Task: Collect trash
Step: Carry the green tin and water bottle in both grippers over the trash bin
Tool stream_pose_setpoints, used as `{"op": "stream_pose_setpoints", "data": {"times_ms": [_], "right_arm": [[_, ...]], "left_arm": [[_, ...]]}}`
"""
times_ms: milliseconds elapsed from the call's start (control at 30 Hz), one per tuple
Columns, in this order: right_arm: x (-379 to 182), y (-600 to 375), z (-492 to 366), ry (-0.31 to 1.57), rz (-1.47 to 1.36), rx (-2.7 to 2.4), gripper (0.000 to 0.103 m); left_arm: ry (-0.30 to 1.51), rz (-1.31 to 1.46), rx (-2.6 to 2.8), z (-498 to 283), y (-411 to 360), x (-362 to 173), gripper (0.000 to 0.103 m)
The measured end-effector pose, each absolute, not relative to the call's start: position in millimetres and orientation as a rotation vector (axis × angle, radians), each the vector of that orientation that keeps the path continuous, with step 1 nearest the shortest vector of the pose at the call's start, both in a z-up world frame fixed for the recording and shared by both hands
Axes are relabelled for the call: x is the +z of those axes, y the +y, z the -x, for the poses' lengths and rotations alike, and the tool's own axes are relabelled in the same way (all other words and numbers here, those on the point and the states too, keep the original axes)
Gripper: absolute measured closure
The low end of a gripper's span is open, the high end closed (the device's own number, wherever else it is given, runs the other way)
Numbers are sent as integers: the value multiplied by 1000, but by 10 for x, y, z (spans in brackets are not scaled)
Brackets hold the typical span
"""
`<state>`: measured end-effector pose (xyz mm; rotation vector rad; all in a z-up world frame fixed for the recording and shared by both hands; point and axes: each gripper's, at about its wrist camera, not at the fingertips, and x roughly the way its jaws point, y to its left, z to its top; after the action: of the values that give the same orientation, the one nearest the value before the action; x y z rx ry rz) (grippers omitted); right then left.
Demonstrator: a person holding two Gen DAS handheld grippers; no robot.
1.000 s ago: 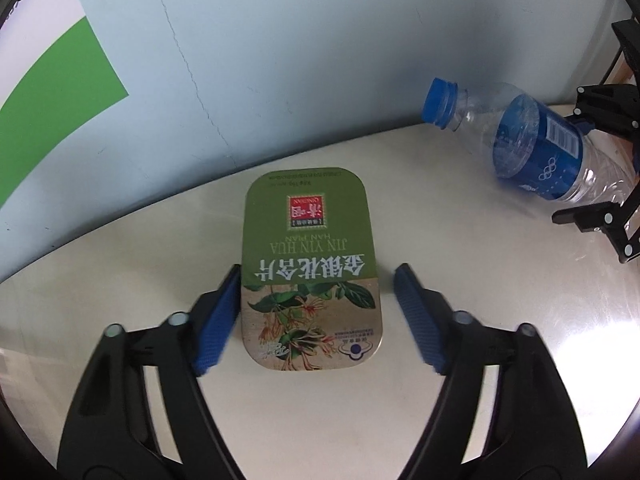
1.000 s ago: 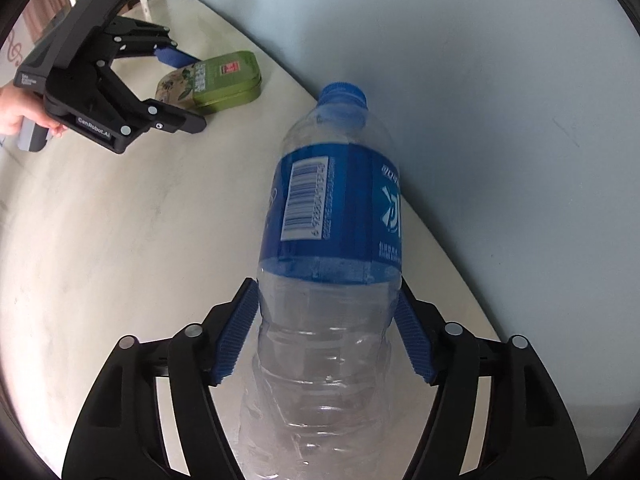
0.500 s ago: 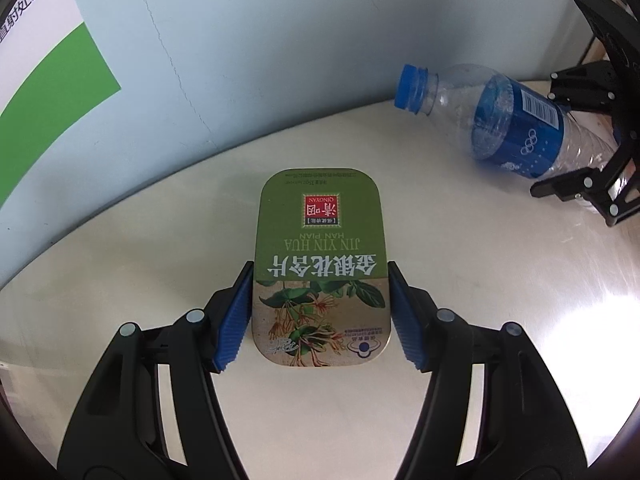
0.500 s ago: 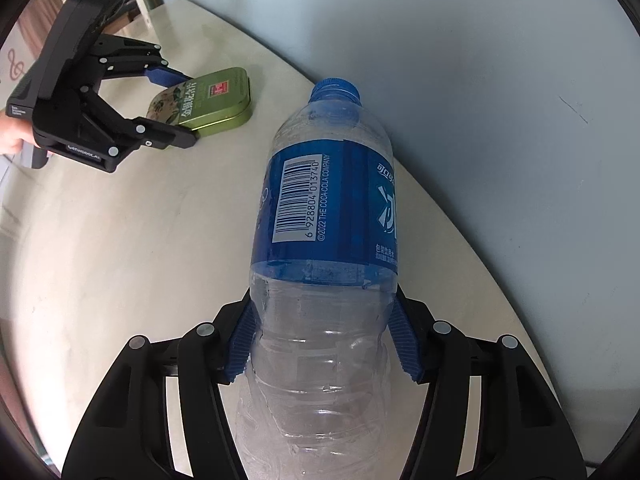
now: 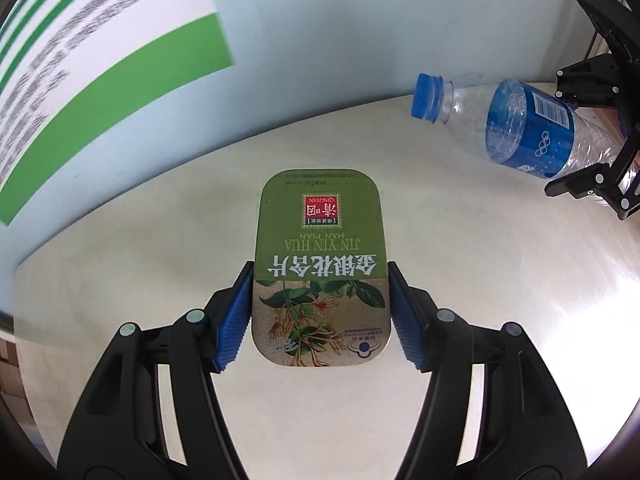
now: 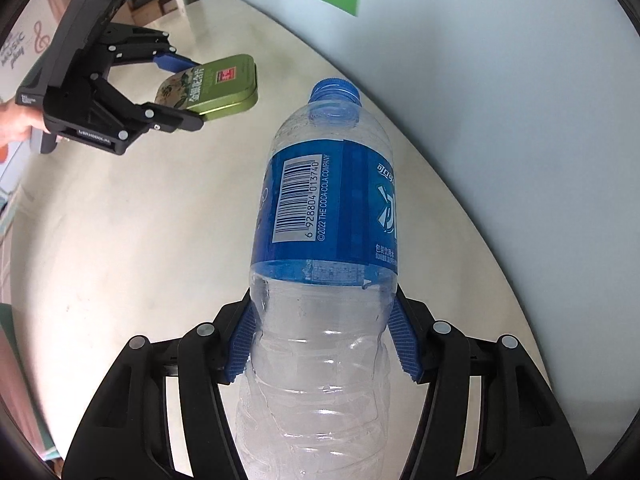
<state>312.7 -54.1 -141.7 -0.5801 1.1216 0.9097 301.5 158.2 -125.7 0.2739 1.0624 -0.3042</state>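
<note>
Our left gripper (image 5: 320,312) has its blue pads clamped on the two long sides of the green lozenge tin (image 5: 320,264), and from the right wrist view the tin hangs tilted, clear of the pale tabletop (image 5: 460,280). Our right gripper (image 6: 322,340), whose jaws have just been closing, now squeezes the clear ribbed lower body of the empty plastic water bottle (image 6: 328,208), blue cap (image 6: 335,89) pointing away from us toward the wall. The bottle is off the table too. The two loads sit well apart, nothing between them but bare tabletop. Behind runs a light blue wall (image 6: 500,80) with a green-and-white poster (image 5: 100,60), its text blurred. At the left edge, a hand (image 6: 12,122) grips the left tool's handle.
</note>
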Motion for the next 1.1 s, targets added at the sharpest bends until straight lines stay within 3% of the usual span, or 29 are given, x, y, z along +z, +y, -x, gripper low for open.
{"op": "stream_pose_setpoints", "data": {"times_ms": [467,1100], "right_arm": [[-872,787,-2323,979,740,1158,44],[-659,3588,157,804,986,1717,44]], "left_arm": [[1032,-205,-103,-1771,2894,-681,43],[1114,39,380,2015,5086,-847,43]]}}
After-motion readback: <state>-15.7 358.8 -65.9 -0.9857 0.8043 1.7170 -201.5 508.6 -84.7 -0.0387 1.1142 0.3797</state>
